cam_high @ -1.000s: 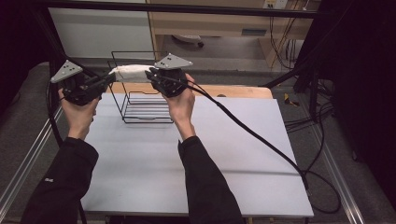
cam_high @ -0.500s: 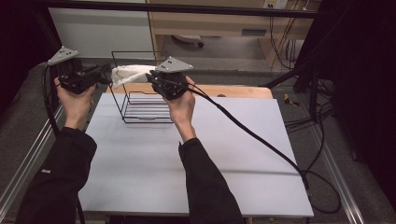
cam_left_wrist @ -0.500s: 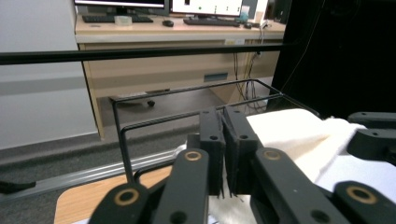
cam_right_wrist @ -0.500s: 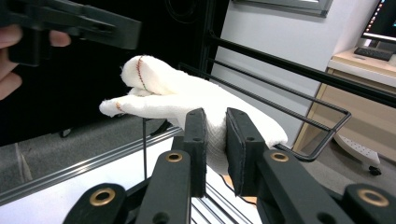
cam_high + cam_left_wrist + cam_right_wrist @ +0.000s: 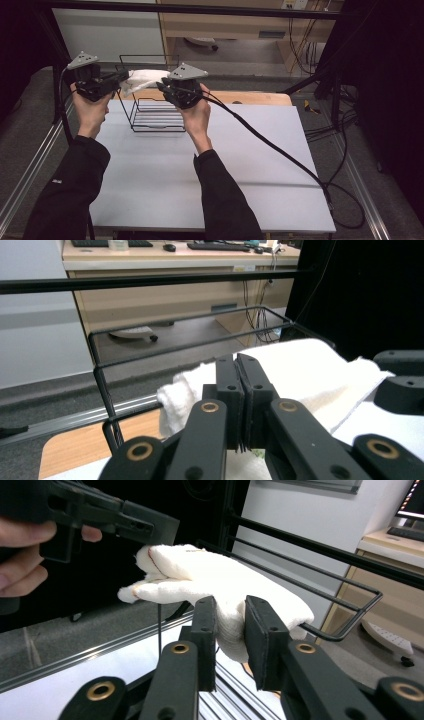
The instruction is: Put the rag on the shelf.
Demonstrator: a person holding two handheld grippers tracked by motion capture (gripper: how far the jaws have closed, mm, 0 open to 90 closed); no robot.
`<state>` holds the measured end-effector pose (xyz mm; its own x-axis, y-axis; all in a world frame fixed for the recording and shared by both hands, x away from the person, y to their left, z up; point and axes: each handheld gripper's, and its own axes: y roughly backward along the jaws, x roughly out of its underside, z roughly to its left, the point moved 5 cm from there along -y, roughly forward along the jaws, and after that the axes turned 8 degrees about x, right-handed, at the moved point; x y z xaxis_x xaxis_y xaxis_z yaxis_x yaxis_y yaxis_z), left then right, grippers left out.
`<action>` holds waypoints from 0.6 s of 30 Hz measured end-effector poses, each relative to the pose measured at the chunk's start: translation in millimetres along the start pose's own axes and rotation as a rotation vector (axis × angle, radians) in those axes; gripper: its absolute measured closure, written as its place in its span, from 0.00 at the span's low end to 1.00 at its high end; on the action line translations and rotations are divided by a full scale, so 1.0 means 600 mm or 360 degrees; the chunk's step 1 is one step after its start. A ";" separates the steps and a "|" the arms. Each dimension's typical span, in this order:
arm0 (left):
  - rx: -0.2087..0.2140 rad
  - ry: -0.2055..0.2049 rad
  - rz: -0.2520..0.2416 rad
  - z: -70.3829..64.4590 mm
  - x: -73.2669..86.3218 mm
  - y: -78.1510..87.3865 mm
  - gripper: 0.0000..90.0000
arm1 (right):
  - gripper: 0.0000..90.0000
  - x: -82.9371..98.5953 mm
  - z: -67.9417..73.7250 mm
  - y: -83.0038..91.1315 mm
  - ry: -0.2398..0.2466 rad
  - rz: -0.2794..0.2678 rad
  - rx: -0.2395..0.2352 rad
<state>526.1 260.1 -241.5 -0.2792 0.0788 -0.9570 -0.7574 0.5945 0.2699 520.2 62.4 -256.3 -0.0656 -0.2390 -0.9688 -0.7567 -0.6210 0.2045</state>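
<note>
A folded white towel (image 5: 147, 77) lies across the top rim of a black wire rack (image 5: 150, 120) at the table's far left. My right gripper (image 5: 161, 86) comes in from the right and is shut on the towel's near end (image 5: 200, 575), with cloth filling the gap between its jaws (image 5: 230, 610). At the towel's other end is my left gripper (image 5: 124, 77). Its jaws are pressed together (image 5: 239, 367) just above the towel (image 5: 310, 370), with no cloth seen between them. From the right gripper view, the left gripper (image 5: 160, 527) hovers over the towel's corner.
The grey table (image 5: 240, 150) stretches right and toward me from the rack. A thick black cable (image 5: 280, 150) trails from the right gripper across it to the near right edge. A wooden strip (image 5: 250, 97) edges the far side. Metal rails flank the table.
The left gripper rose and drew left away from the towel, then came back right to the towel's end. The right gripper and towel stayed almost still.
</note>
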 end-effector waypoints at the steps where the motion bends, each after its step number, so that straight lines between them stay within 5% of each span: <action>1: 0.0001 -0.0001 0.0007 0.000 0.003 0.000 0.98 | 0.81 0.000 0.000 0.000 -0.0004 0.0003 -0.0008; 13: 0.0033 -0.0010 0.0035 0.000 0.028 0.000 0.99 | 0.73 -0.002 0.001 0.006 -0.0053 0.0032 -0.0062; 18: 0.0038 -0.0004 0.0051 0.000 0.038 -0.004 0.99 | 0.89 0.011 0.007 -0.001 -0.0054 0.0103 -0.0079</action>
<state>521.5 260.7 -263.9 -0.3015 0.0998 -0.9482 -0.7338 0.6107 0.2976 517.6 64.1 -263.1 -0.1360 -0.2549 -0.9574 -0.7171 -0.6414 0.2727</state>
